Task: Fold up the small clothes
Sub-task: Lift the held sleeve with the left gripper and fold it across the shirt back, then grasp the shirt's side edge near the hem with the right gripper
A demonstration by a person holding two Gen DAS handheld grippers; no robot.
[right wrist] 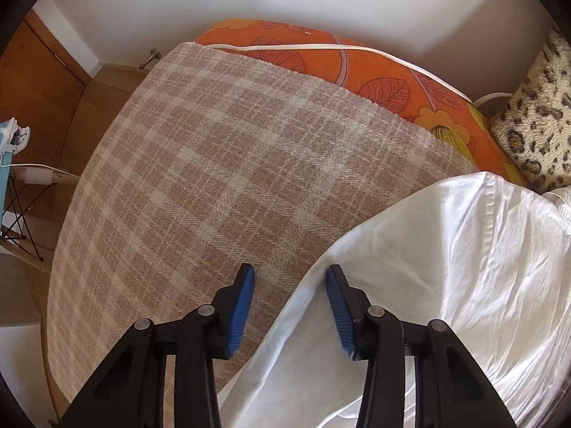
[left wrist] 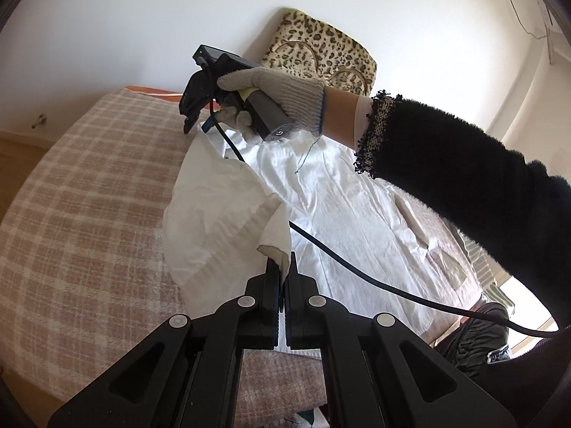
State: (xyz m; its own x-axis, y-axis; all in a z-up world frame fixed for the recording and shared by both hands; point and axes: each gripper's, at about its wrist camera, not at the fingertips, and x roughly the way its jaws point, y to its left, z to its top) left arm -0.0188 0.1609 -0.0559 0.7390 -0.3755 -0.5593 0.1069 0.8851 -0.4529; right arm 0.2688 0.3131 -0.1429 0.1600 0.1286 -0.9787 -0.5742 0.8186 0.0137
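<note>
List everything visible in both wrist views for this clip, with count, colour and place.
shirt: 1, white, spread on the blanket, one corner lifted
blanket: 1, pink-beige plaid, covers the bed
sheet: 1, orange floral, beyond the blanket's far edge
cushion: 1, leopard print, against the wall
cable: 1, black, trailing across the shirt
bag: 1, black, beside the bed
left gripper: shut on the shirt corner
right gripper: open, straddling the shirt edge
right hand: grey glove, black sleeve

No text, label, brand, number or sign can be read in either view; the small pale mark on the handle's end (left wrist: 279, 132), toward twelve o'clock, is too blurred to make out.
</note>
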